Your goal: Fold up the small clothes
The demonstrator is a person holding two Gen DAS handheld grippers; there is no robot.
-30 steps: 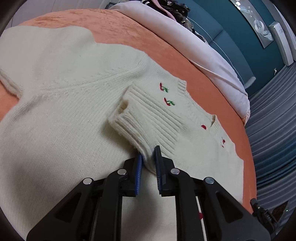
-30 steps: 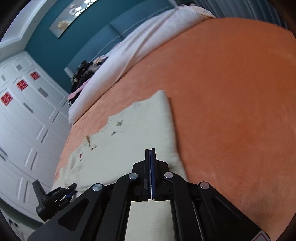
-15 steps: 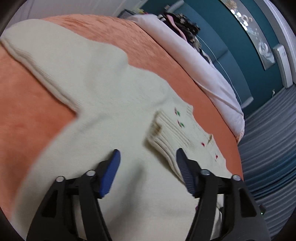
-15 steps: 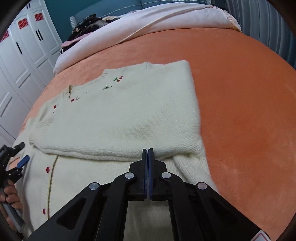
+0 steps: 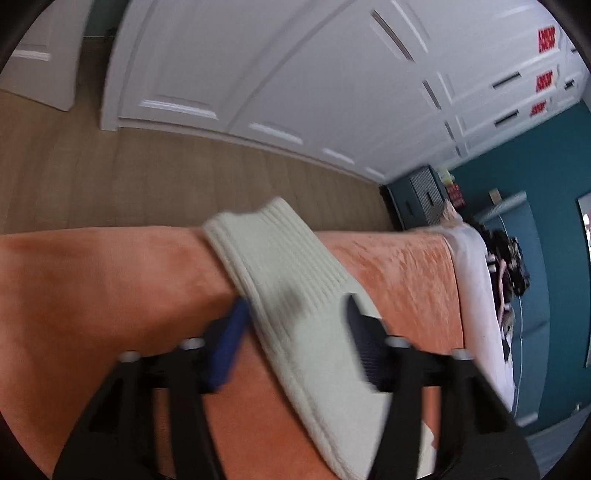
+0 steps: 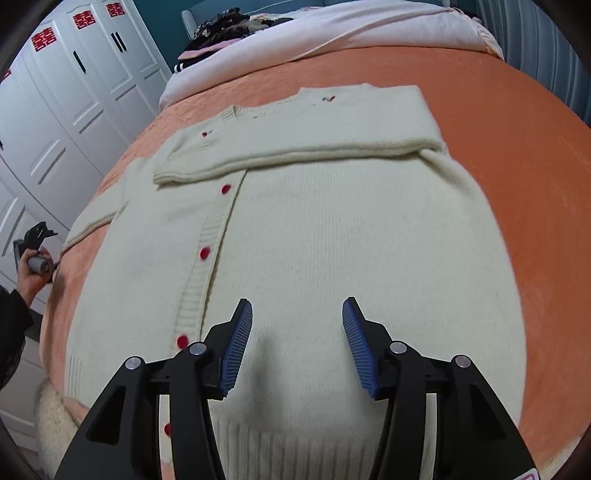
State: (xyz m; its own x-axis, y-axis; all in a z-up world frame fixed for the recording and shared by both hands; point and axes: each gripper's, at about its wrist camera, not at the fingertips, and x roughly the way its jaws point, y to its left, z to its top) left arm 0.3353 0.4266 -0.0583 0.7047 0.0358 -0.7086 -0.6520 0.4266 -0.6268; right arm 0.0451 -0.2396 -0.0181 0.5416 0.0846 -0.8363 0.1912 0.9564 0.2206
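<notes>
A cream knit cardigan (image 6: 332, 240) with red buttons lies flat on the orange bed cover (image 6: 517, 129). One sleeve (image 6: 295, 144) is folded across its chest. My right gripper (image 6: 297, 343) is open and empty just above the cardigan's lower half. In the left wrist view the other sleeve, with its ribbed cuff (image 5: 280, 266), lies stretched out toward the bed edge. My left gripper (image 5: 295, 332) is open, its fingers on either side of that sleeve; the view is blurred. The left gripper's handle, in a hand, shows at the far left of the right wrist view (image 6: 35, 251).
White wardrobe doors (image 6: 55, 110) stand along the left side of the bed, with wooden floor (image 5: 147, 184) between. A pale pink duvet (image 6: 332, 29) and a heap of dark clothes (image 6: 229, 22) lie at the head of the bed.
My right gripper has opened and let go of the folded sleeve. My left gripper, open after letting go of the folded cuff, has swung left to the other sleeve at the bed edge.
</notes>
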